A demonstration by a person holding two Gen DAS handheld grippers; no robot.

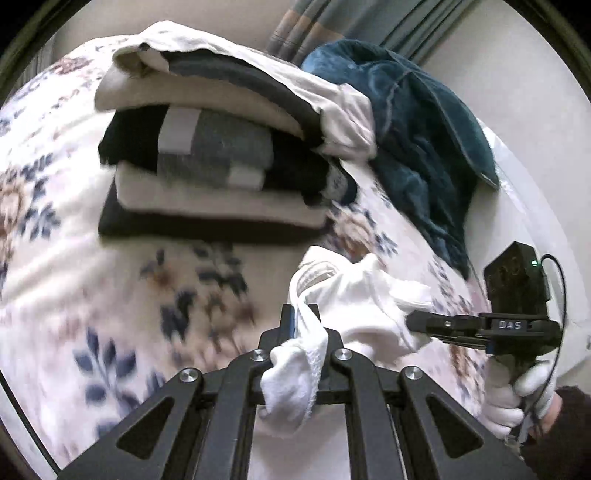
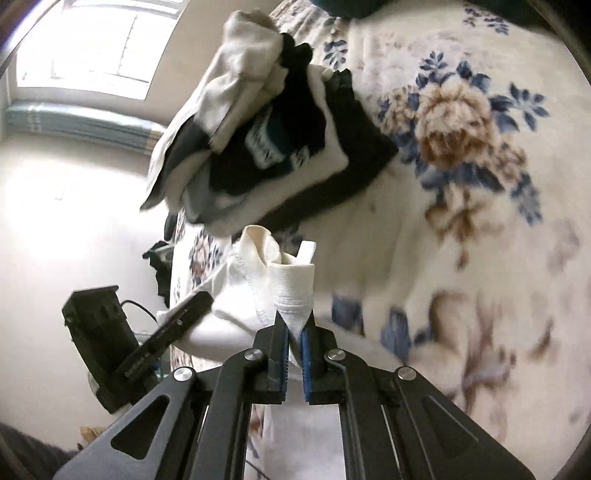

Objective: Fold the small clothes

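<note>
A small white garment (image 1: 354, 291) is held between both grippers just above the floral blanket (image 1: 74, 258). My left gripper (image 1: 301, 321) is shut on one bunched edge of it. My right gripper (image 2: 294, 325) is shut on a ribbed white edge (image 2: 291, 284); it also shows in the left wrist view (image 1: 417, 321), gripping the garment's right side. The left gripper shows in the right wrist view (image 2: 195, 299) at the garment's (image 2: 240, 295) left. A stack of folded clothes (image 1: 207, 158) in white, black and grey lies on the blanket beyond the garment.
A teal velvet blanket (image 1: 417, 122) is heaped at the right behind the stack. Curtains (image 1: 332, 26) hang at the back. In the right wrist view the floral blanket (image 2: 461, 166) fills the right side, the pale floor (image 2: 55, 221) and a bright window (image 2: 96, 44) the left.
</note>
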